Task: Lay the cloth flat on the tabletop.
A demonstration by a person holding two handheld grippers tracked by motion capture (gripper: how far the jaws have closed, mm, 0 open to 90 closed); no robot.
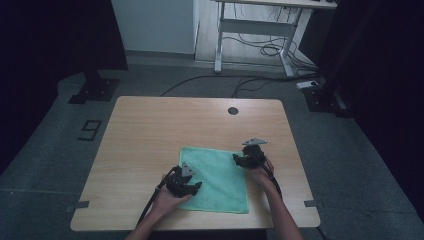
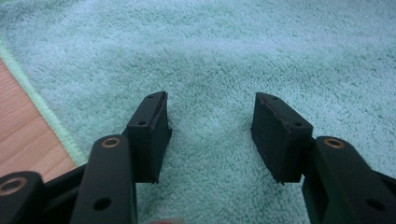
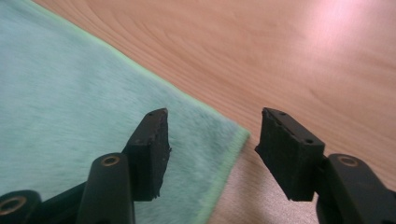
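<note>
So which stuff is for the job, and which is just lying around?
For the job:
- green cloth, flat on the table
- left gripper, open over the cloth
- right gripper, open at the cloth's corner

Just around:
- desk behind
- cables on the floor
- black stands

Dim high view; right gripper view glare, perhaps slightly blurred.

High view overlooks table [image 1: 150, 130]; gripper views closely share cloth [image 1: 215, 175].
</note>
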